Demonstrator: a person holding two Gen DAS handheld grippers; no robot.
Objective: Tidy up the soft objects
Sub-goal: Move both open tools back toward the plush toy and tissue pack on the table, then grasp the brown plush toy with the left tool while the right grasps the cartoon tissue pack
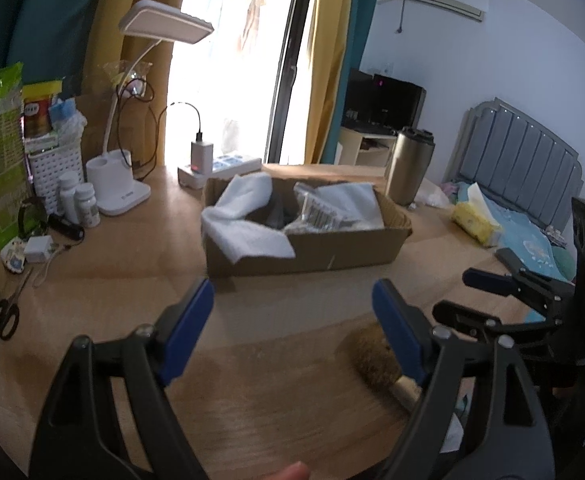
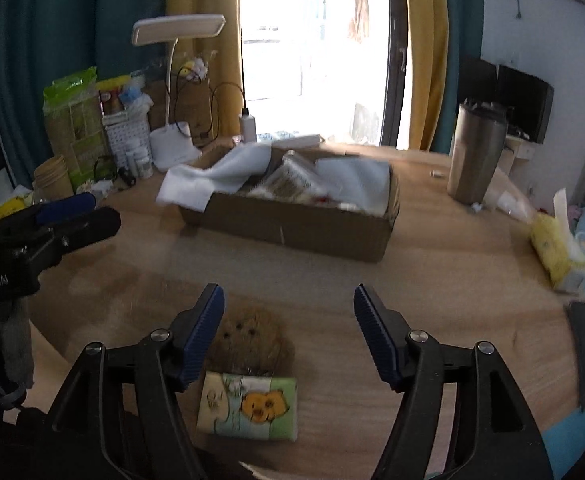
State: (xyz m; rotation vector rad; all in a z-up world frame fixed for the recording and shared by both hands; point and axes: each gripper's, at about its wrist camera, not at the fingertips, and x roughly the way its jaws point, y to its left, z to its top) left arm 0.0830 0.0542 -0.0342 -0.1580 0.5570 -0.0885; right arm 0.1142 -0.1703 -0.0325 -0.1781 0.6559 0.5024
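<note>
A cardboard box (image 1: 308,248) stands mid-table, also in the right wrist view (image 2: 292,228). A white towel (image 1: 244,220) hangs over its left rim (image 2: 212,180), with packets and white cloth inside. A brown plush toy (image 2: 248,340) lies on the near table beside a green tissue pack with a bear print (image 2: 248,406); the plush also shows in the left wrist view (image 1: 372,356). My left gripper (image 1: 292,332) is open and empty above the table. My right gripper (image 2: 288,336) is open and empty, just above and right of the plush.
A white desk lamp (image 1: 120,188), bottles, scissors (image 1: 4,312) and packets crowd the table's left. A power strip (image 1: 220,168) lies behind the box. A steel tumbler (image 2: 476,156) and a yellow tissue pack (image 2: 556,252) are at the right. A bed lies beyond the right edge.
</note>
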